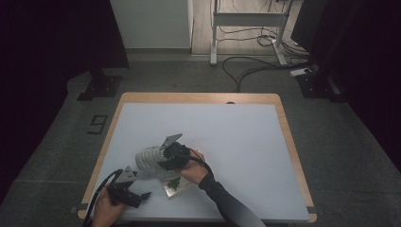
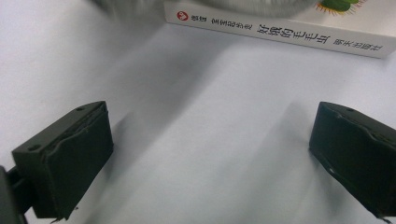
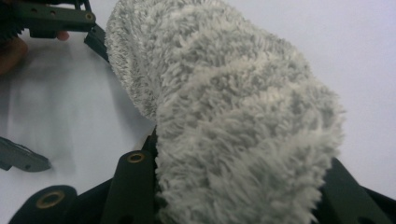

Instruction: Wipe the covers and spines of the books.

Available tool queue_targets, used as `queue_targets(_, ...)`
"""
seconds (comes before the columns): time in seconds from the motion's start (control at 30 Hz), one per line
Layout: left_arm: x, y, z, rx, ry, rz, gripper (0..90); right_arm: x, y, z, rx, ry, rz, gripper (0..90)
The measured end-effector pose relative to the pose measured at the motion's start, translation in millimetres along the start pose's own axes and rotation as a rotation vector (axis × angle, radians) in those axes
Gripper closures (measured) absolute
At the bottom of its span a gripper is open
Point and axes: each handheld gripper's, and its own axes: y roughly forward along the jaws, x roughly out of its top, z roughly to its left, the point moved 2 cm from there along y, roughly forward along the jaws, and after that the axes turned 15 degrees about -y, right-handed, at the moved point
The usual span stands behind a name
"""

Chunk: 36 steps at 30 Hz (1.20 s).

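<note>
Between the right tool's jaws bulges a shaggy grey-white fleece cloth.

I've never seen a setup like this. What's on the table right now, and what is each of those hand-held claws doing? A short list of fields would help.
Surface: white table with a wooden edge
Fluffy grey-white fleece cloth: bunched up, pinched between the right gripper's jaws
Right gripper: shut on the cloth, above the book
Thin white paperback book: lies flat near the front edge, partly under the cloth; green plant picture on the cover
Left gripper: jaws wide apart, nothing between them, facing the book's spine
Beyond the table: grey floor with cables
</note>
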Motion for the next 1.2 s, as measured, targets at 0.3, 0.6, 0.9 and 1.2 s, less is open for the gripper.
queue_targets(0.3, 0.1, -0.3, 0.5, 0.001, 0.007, 0.004, 0.0, -4.3, -28.0, -13.9, -0.044, 0.011, -0.016, 54.9)
queue_targets(0.6, 0.1, -0.3, 0.4, 0.001, 0.007, 0.005, 0.0, -10.9, -56.0, -27.4, -0.078, 0.048, -0.034, 54.9)
queue_targets(0.9, 0.1, -0.2, 0.4, 0.0, 0.006, 0.004, 0.0, -20.6, -75.7, -33.2, -0.111, 0.061, -0.032, 54.9)
queue_targets(1.2, 0.1, -0.1, 0.2, -0.001, 0.003, 0.003, 0.0, -36.6, -101.1, -44.5, -0.157, 0.098, -0.035, 54.9)
